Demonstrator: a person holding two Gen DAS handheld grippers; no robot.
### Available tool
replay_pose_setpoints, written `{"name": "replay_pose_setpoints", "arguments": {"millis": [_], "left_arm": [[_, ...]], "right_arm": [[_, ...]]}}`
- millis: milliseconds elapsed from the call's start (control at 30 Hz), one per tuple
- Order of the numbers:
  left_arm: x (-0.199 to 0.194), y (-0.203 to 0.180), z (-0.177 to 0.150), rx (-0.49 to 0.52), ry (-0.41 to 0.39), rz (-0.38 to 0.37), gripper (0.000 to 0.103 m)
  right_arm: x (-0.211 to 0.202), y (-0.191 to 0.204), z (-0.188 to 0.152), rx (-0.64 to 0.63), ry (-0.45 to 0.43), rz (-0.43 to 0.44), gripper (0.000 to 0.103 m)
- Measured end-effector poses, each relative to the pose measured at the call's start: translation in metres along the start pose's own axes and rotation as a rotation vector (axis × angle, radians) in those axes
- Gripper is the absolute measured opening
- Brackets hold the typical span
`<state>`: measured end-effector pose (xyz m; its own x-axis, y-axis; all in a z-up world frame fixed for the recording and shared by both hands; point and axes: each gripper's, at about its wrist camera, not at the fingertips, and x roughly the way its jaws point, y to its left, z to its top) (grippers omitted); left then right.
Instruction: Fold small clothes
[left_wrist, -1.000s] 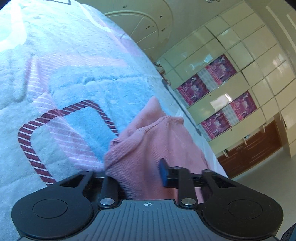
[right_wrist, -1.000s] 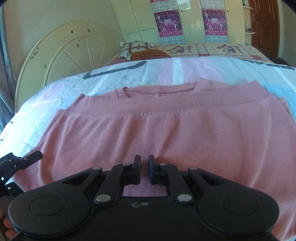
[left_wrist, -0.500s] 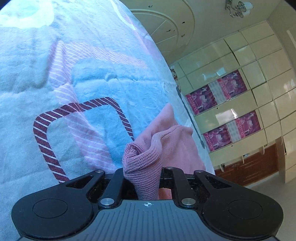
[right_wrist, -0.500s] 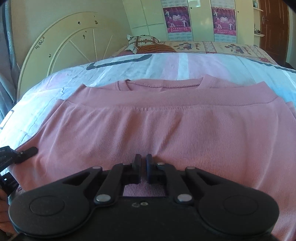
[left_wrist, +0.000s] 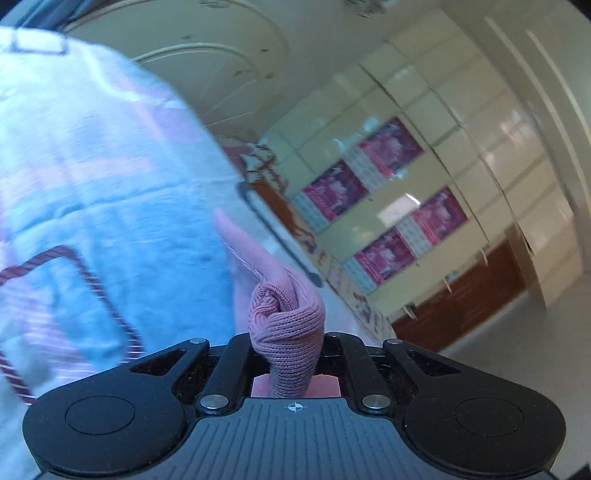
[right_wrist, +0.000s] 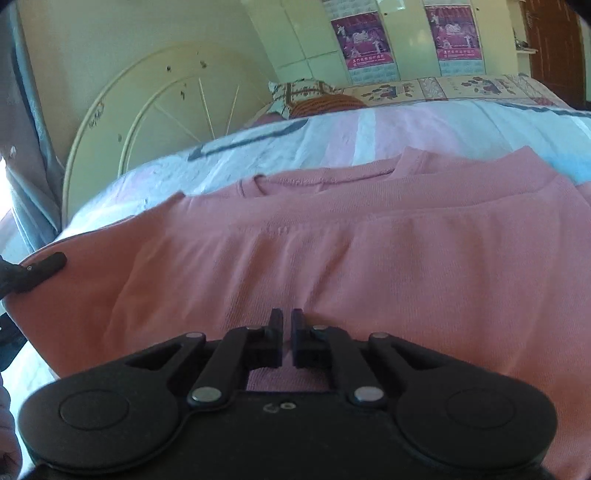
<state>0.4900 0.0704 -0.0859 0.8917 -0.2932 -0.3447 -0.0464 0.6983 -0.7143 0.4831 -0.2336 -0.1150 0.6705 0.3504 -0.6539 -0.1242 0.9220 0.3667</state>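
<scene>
A pink knit top (right_wrist: 369, 258) lies spread on the bed, neckline at the far side, with a folded layer across it. My left gripper (left_wrist: 286, 343) is shut on a bunched edge of the pink top (left_wrist: 286, 314) and holds it raised above the bedspread. In the right wrist view the left gripper's fingertip (right_wrist: 44, 267) shows at the garment's lifted left corner. My right gripper (right_wrist: 287, 325) sits at the near edge of the top. Its jaws are opening, only a narrow slit apart, with a thin fold of the fabric still pinched between them. Creases run out from that spot.
A blue, white and pink patterned bedspread (left_wrist: 110, 184) covers the bed. A round cream headboard (right_wrist: 166, 110) stands at the back left, with pillows (right_wrist: 314, 96) beside it. Cream wardrobes with purple posters (left_wrist: 406, 184) and a brown door (right_wrist: 550, 44) line the far wall.
My left gripper has tightened on the pink fabric and lifted it, so its view tips up toward the wardrobes. The top's left corner has risen. The right fingers have parted slightly.
</scene>
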Motion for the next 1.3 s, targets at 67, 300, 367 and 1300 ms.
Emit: {"name": "replay_pose_setpoints", "arguments": {"millis": [67, 300, 367, 1300], "left_arm": [[0.011, -0.042, -0.008, 0.072, 0.042, -0.055, 0.008], [0.059, -0.159, -0.085, 0.245, 0.249, -0.189, 0.008], [0.076, -0.176, -0.123, 0.249, 0.334, -0.21, 0.008], [0.111, -0.093, -0.086, 0.399, 0.433, 0.128, 0.067]], "right_arm": [[-0.028, -0.023, 0.003, 0.079, -0.066, 0.022, 0.008], [-0.133, -0.128, 0.007, 0.282, -0.26, -0.074, 0.009], [-0.156, -0.154, 0.003, 0.328, -0.287, -0.111, 0.009], [-0.076, -0.135, 0.01, 0.192, 0.056, -0.047, 0.041]]}}
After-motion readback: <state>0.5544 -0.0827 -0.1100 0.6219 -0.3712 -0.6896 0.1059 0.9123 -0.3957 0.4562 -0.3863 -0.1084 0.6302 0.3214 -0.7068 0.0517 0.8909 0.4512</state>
